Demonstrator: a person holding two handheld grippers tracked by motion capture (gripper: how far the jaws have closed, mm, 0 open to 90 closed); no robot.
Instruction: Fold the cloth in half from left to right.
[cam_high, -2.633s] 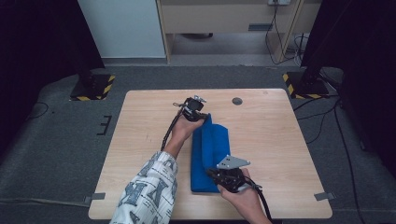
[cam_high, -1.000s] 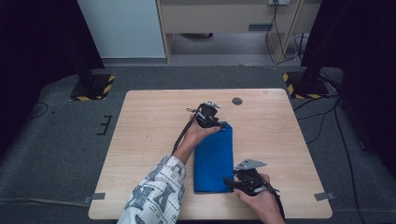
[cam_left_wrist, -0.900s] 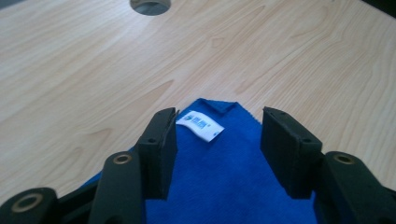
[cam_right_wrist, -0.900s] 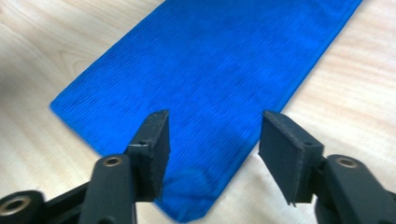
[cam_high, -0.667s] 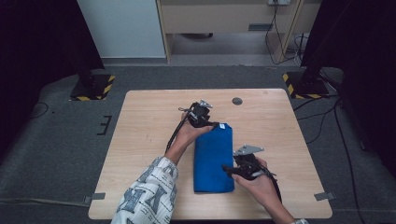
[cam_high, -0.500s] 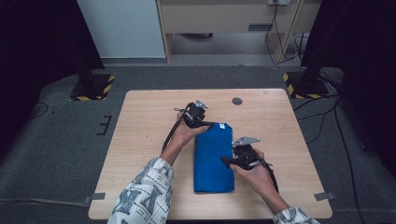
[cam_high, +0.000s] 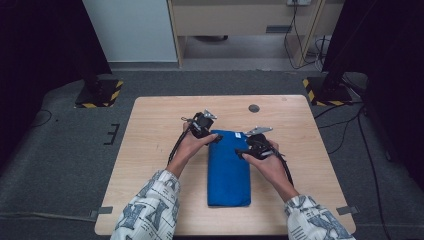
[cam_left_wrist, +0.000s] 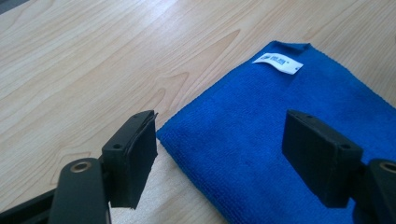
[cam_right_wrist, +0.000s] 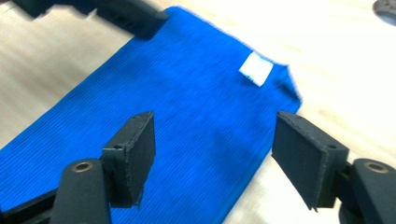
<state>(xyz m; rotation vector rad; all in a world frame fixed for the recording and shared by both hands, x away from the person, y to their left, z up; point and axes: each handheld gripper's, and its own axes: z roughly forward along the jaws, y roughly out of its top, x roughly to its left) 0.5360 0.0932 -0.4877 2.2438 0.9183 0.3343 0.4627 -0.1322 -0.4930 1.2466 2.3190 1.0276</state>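
Pale wood-grain bench (cam_high: 150, 150) carries a folded blue microfibre cloth (cam_high: 229, 167) lying lengthwise near its middle. Both sets of jaws have just been opening and stand apart, nothing between them: the left gripper (cam_high: 212, 136) at the cloth's far left corner, the right gripper (cam_high: 246, 151) at its right edge. Gripper views reveal the cloth's ribbed weave and a small white label (cam_left_wrist: 278, 63).

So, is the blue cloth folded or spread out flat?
Folded: the blue cloth lies as a narrow, thick strip with a doubled edge.
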